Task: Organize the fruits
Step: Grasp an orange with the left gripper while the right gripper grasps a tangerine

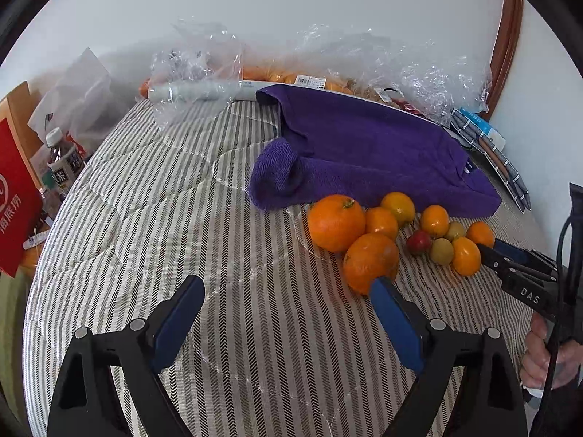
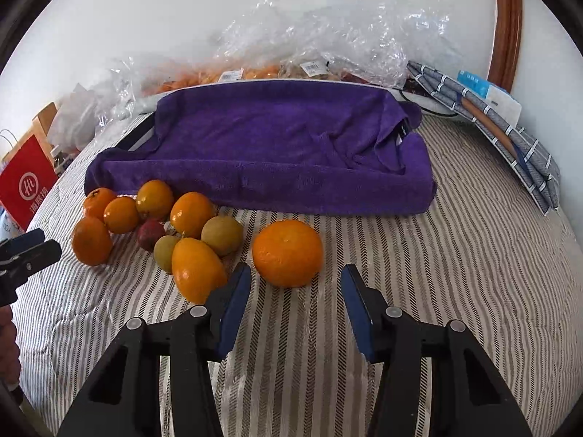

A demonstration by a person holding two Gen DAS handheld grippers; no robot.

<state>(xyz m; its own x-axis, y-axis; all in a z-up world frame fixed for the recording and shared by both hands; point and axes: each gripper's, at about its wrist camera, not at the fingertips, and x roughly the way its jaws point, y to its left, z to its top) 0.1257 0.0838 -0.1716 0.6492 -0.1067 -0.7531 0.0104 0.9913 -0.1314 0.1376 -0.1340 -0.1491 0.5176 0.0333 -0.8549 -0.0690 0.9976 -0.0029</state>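
A pile of fruit lies on the striped cloth [image 1: 182,200] in front of a purple towel [image 1: 364,153]: large oranges [image 1: 336,222], small oranges, green fruits [image 1: 441,251] and a red one [image 1: 419,242]. My left gripper [image 1: 288,293] is open and empty, its right finger just before an orange [image 1: 370,260]. In the right wrist view one large orange [image 2: 288,253] sits apart, just ahead of my open, empty right gripper [image 2: 296,280]. The pile [image 2: 189,215] lies to its left. The right gripper shows in the left wrist view [image 1: 492,251].
Clear plastic bags [image 1: 419,69] with packed fruit lie behind the towel by the wall. Folded striped cloths [image 2: 510,134] sit at the right edge. A red bag [image 1: 14,196] and a bottle [image 1: 63,162] stand off the left edge.
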